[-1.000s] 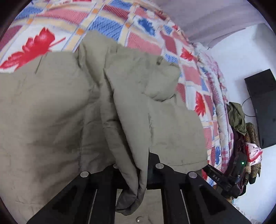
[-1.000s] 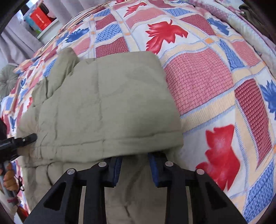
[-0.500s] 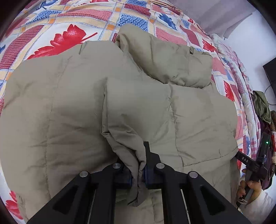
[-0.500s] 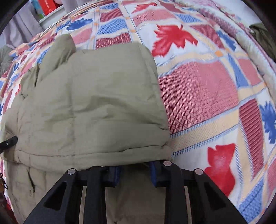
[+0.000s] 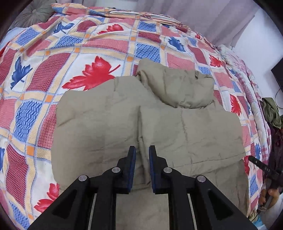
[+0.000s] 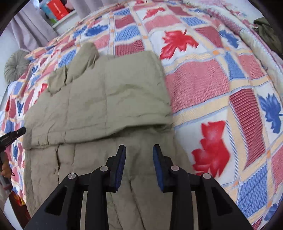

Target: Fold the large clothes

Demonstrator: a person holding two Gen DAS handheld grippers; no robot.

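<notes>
A khaki padded jacket (image 5: 109,127) is laid flat on a bed covered by a quilt (image 5: 53,58) patterned in red, blue and cream checks with red and blue leaves. In the left wrist view the jacket is seen folded into a rough rectangle, with two panels meeting along a seam down the middle and a bunched hood or collar (image 5: 178,86) lying on top at the far end. The left tool (image 5: 142,155) is held above the near part of the jacket, just over that seam; its blue-padded fingers are parted by a narrow gap and nothing is gripped between them. At the right edge of this view the tip of the other tool and part of a hand can be made out.

In the right wrist view a folded-over flap (image 6: 106,99) of the jacket is seen lying across the lower layer, its edge running just beyond the fingertips. The right tool (image 6: 139,154) is released, with a wide gap between its fingers, and is held over the lower layer of fabric without clasping it. A grey round cushion (image 6: 15,68) lies at the far left of the bed, and a red box (image 6: 57,8) stands on a ledge beyond it
</notes>
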